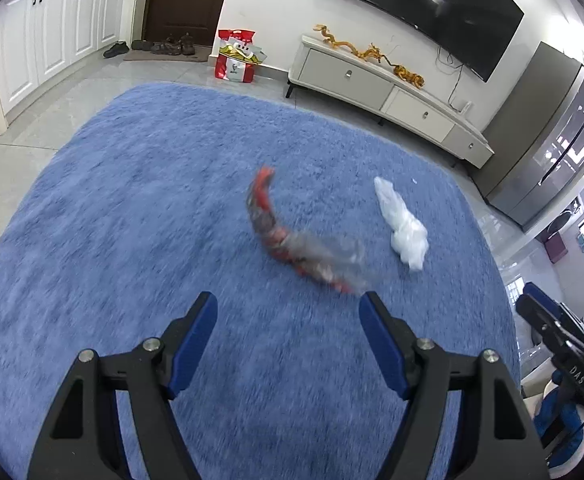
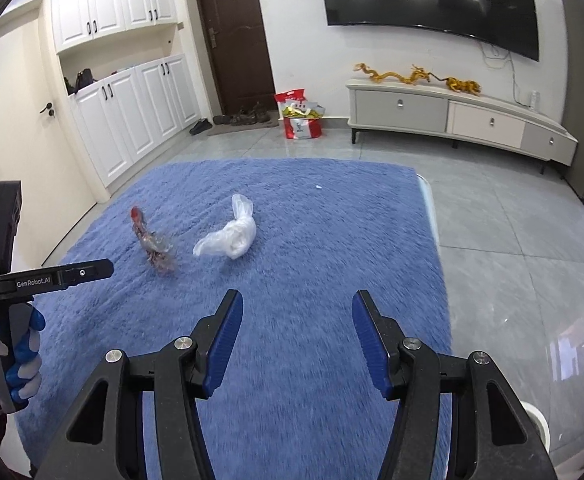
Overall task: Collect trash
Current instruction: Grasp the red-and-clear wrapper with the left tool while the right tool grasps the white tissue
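Left gripper point(image 1: 288, 300): jaws wide apart, nothing between them, held above the blue shaggy rug point(image 1: 132, 208). The gloved hand point(image 2: 8, 356) carrying it shows at the left edge of the right wrist view.

Crumpled red-and-clear plastic wrapper point(image 1: 292, 232) lies on the rug just beyond the left gripper's right fingertip, blurred. Crumpled white plastic bag point(image 1: 402, 224) lies to its right, near but apart.

Right gripper point(image 2: 297, 302): jaws moderately open, empty, over the rug's near right part; both pieces of trash are farther off and to its left.

Far side: red printed shopping bag point(image 2: 300, 114) on grey tiled floor point(image 2: 492, 220), beside the low white TV cabinet point(image 2: 452, 116).
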A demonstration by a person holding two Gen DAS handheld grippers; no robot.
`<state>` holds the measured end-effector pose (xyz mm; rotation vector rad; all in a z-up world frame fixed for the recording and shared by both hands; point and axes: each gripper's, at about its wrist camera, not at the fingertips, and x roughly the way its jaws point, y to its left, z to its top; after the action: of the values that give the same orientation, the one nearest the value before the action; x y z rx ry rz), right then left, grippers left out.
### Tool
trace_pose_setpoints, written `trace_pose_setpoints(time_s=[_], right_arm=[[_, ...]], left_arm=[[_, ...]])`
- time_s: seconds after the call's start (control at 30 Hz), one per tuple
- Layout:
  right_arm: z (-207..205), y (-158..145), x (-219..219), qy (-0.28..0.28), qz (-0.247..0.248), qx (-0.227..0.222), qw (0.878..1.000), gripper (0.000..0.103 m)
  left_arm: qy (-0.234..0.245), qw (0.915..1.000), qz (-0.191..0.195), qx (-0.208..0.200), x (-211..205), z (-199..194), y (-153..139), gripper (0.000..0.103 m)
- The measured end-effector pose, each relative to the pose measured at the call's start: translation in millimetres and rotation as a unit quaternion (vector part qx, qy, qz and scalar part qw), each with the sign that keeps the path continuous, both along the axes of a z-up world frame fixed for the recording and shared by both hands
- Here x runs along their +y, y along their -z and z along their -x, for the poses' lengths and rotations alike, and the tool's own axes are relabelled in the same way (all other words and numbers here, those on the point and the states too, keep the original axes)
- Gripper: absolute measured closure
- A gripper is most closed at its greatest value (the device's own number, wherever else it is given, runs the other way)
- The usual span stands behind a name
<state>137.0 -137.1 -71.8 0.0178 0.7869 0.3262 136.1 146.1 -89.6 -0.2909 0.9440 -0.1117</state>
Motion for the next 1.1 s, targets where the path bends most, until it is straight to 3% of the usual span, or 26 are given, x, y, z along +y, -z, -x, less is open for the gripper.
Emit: trace_pose_setpoints(time_s=[0.3, 0.53, 0.73, 0.8, 0.97, 1.1], right_arm=[[-60, 10, 37, -0.037, -0.010, 0.003, 0.999, 0.047], [-101, 27, 66, -0.058, -0.030, 0.024, 0.998, 0.047], [-114, 44, 80, -0.067, -0.026, 0.046, 0.996, 0.047], [-115, 48, 82, -0.069, -0.022, 0.052, 0.996, 0.051], [-114, 53, 90, -0.086, -0.019, 0.060, 0.994, 0.074], [-107, 52, 90, -0.088, -0.022, 0.062, 0.994, 0.074]], left_arm=[[-0.001, 1.0000, -0.006, 0.003, -4, -44, 15, 0.034], [0.000, 1.0000, -0.005, 0.008, 1, -61, 27, 0.065], [-0.007, 1.0000, 0.001, -0.007, 8, -60, 31, 0.077], [-0.007, 0.9999, -0.001, -0.013, 9, -57, 31, 0.078], [-0.007, 0.9998, -0.005, -0.018, 8, -42, 31, 0.079], [-0.012, 0.9997, -0.002, -0.019, 13, -27, 26, 0.080]])
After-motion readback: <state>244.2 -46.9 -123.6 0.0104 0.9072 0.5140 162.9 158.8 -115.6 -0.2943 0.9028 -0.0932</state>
